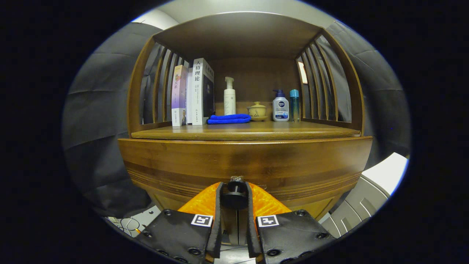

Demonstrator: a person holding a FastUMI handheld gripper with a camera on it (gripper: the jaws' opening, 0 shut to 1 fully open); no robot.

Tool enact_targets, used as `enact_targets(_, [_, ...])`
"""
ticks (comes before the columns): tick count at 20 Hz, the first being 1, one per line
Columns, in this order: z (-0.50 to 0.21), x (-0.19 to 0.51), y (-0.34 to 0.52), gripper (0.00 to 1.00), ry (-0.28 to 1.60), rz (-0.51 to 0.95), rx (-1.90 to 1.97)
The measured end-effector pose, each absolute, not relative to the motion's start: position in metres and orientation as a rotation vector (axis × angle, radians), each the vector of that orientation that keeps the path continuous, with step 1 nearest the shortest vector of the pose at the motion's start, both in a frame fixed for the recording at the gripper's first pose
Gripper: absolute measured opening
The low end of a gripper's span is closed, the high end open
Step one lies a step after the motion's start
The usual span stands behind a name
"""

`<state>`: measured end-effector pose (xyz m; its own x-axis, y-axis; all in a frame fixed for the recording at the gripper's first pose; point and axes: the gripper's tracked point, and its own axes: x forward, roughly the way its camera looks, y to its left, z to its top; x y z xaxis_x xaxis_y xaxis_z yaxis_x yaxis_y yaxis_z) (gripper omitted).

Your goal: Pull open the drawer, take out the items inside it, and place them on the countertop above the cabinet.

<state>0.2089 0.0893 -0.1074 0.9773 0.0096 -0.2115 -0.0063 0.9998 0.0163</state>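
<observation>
- Your gripper (pixel 236 196) has its fingers drawn in close on the drawer knob (pixel 235 194); both fingers press on the dark round knob, one each side, so the grip looks made.
- The knob sits on the drawer front (pixel 242 165), the wide wooden panel right behind the fingers, near its lower edge at the middle.
- The drawer looks closed, or at most barely started: the front sits roughly in line with the cabinet edge above it, no gap along its top edge and no view inside. Can't tell if it has shifted at all.
- So progress is early: knob grasped, pull not visibly done, items inside hidden, nothing taken out yet.
- Left to do, by my read: pull the drawer open, let go of the knob, pick out whatever is inside, set it on the countertop (pixel 285 129).
- The countertop above the drawer already holds things along its back edge: books (pixel 193 93) upright at the left rear corner, a blue cloth (pixel 229 118) folded just beside them, a white pump bottle (pixel 229 97) behind the cloth, a small lidded cup (pixel 257 110) mid-back, a second pump bottle (pixel 280 106) and a blue-capped tube (pixel 294 104) toward the right rear corner.
- The front strip of the countertop is bare wood, the likely drop zone for you.
</observation>
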Motion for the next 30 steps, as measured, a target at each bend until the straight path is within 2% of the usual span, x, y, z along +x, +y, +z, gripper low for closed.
enact_targets(20, [-0.109, 0.102, 0.099, 0.3, 0.201, 0.044, 0.025])
enact_targets(29, [-0.112, 0.086, 0.106, 0.3, 0.187, 0.069, 0.0])
enact_targets(30, [-0.113, 0.086, 0.107, 0.36, 0.192, 0.078, 0.008])
